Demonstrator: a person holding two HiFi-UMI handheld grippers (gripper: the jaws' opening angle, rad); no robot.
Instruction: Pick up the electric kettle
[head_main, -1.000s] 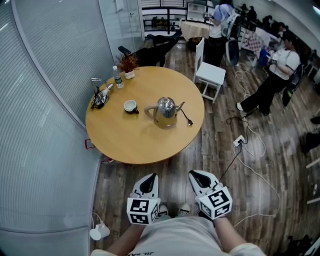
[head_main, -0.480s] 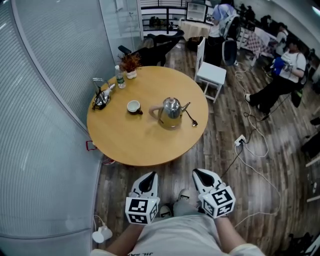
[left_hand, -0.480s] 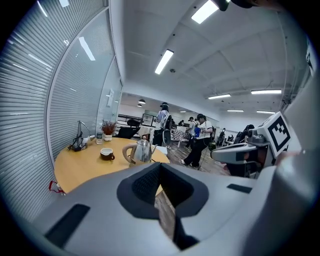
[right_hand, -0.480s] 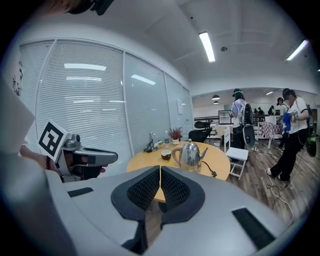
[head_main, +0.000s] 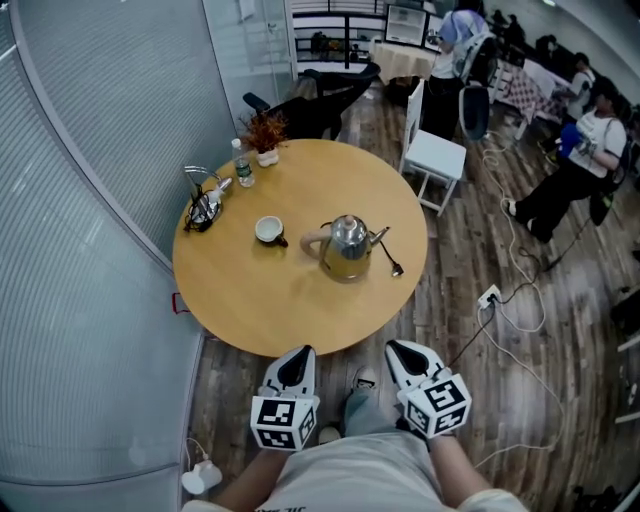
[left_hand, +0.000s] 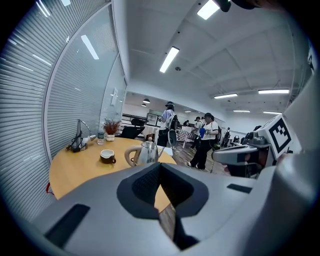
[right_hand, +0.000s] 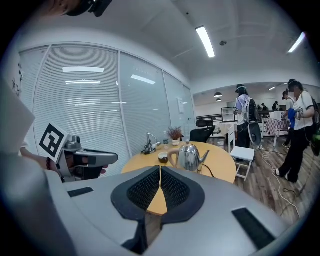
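The electric kettle (head_main: 348, 245) stands upright on the round wooden tabletop (head_main: 265, 300), a little right of its middle. It has a shiny steel body, a pale handle pointing left and a spout pointing right. I also see it ahead in the left gripper view (left_hand: 145, 154) and the right gripper view (right_hand: 190, 156), untouched and well apart from me.

Just left of its handle sits a small white cup (head_main: 266, 231). On the other side, beside the spout, lies a dark spoon (head_main: 390, 258). Further off, along the far left rim of the tabletop, are a tangle of dark wire (head_main: 203, 203), a water bottle (head_main: 243, 165) and a small potted plant (head_main: 266, 133).

My left gripper (head_main: 301, 353) and right gripper (head_main: 396, 348) are side by side over the wooden floor (head_main: 470, 340), just short of the tabletop's near edge. Both point toward the kettle. In their own views, the left gripper (left_hand: 160, 170) has its fingers pressed together at the tips with nothing between them, and so does the right gripper (right_hand: 160, 171).

A white chair (head_main: 435, 150) stands beyond the tabletop at the right. A cable with a white socket (head_main: 490, 297) trails over the floor. A wall of blinds (head_main: 90, 200) curves along the left.
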